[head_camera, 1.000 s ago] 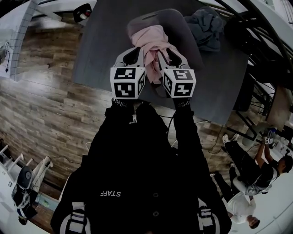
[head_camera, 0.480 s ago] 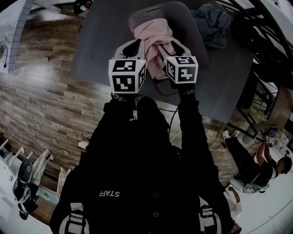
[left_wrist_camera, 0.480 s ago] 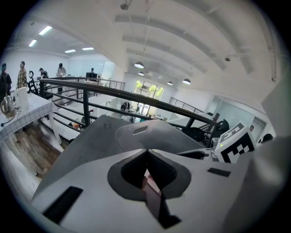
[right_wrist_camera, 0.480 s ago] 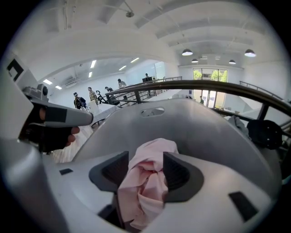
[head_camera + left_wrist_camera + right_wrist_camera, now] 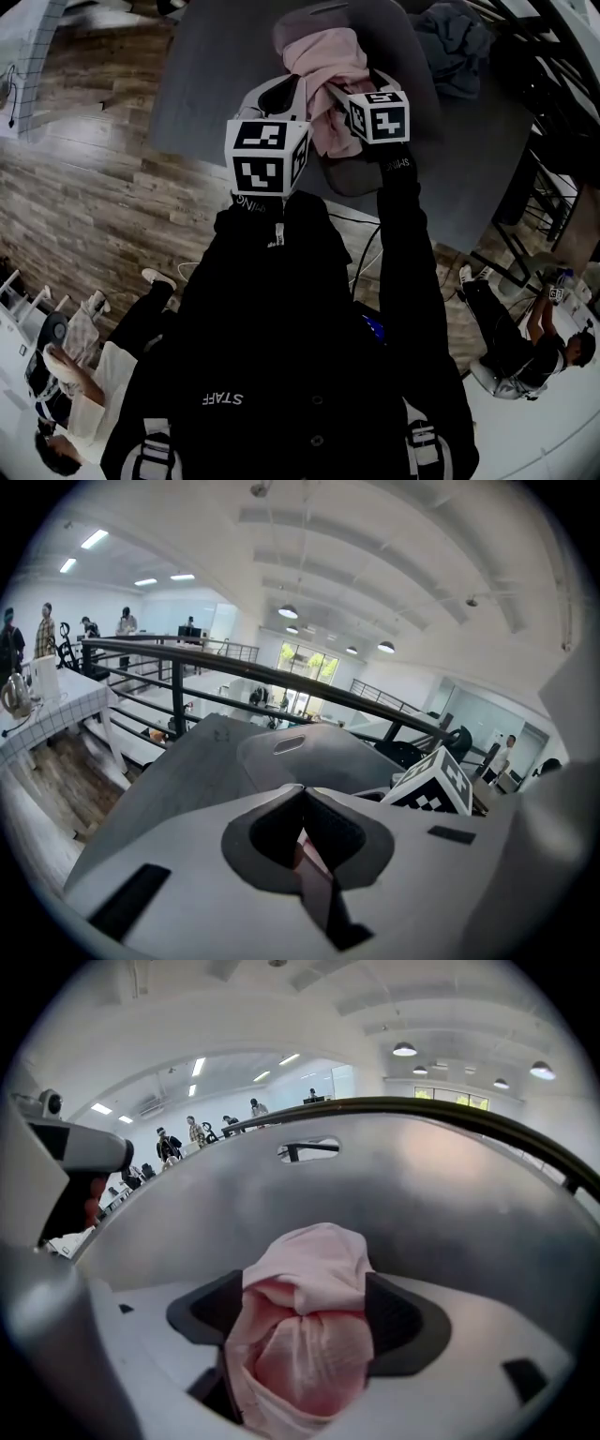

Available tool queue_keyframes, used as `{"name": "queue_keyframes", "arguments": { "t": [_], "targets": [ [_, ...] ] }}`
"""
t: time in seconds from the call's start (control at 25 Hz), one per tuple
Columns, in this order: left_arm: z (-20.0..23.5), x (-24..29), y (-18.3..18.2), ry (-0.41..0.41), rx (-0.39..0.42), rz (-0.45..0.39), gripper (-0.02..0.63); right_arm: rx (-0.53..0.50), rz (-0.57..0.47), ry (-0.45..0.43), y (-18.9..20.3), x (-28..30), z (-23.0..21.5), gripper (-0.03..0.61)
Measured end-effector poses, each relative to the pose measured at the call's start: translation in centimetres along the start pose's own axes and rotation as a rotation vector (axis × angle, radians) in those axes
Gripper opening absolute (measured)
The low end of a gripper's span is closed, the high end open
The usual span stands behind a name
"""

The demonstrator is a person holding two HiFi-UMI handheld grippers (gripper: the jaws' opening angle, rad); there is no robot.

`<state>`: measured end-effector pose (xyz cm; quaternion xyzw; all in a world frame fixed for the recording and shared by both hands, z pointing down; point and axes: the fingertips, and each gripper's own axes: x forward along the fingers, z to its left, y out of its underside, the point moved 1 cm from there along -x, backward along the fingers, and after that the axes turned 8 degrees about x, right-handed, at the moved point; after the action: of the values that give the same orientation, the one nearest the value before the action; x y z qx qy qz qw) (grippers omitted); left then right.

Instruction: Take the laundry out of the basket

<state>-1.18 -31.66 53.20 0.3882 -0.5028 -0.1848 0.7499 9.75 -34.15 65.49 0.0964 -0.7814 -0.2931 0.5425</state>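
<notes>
Currently, right gripper (image 5: 305,1297): jaws opening, bunched pale pink cloth garment (image 5: 314,1246) between its pads.
left gripper (image 5: 302,803): jaws closed, pinching a sliver of that garment.
garment position: over the grey plastic basket (image 5: 370,180).

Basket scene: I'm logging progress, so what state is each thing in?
pink garment, bunched up over the basket
basket, upright on the table
dark garment, crumpled on the table beside the basket
left tongs, shut on a fold of pink garment
right tongs, opening, pink garment between them
</notes>
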Motion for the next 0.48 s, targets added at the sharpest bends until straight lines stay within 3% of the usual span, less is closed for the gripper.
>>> {"name": "queue_keyframes", "arguments": {
  "t": [0.48],
  "targets": [
    [0.7, 0.3, 0.8, -0.011, -0.014, 0.017, 0.0, -0.016, 0.152, -0.029, 2.6, 4.6, -1.1, 0.513]
  ]
}}
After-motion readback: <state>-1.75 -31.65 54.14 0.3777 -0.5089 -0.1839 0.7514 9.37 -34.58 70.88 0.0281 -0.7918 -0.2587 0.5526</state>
